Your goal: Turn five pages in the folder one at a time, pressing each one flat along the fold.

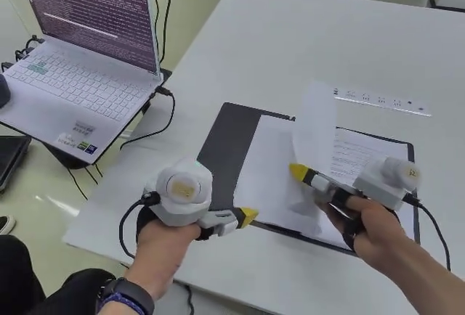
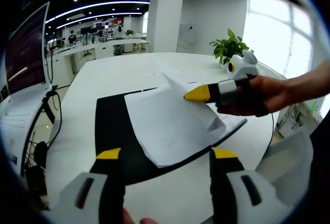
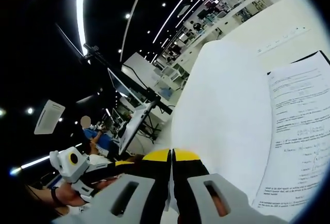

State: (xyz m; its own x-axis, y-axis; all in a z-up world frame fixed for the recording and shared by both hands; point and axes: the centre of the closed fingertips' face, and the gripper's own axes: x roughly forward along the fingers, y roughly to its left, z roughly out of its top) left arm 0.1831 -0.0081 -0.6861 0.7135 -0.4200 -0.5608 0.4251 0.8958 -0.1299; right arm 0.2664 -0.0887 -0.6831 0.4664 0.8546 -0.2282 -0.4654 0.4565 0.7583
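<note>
Right gripper [image 1: 299, 173] clamped, apparently on the raised page [image 1: 314, 123]. Landing side lies to its left, on the folder [image 1: 225, 144] ahead of the wide, empty left gripper [image 1: 247, 217].

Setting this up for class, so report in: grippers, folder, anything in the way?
Left gripper open at near edge of folder. Right gripper shut on a page, lifted mid-turn. Laptop off left, clear of the work.
</note>
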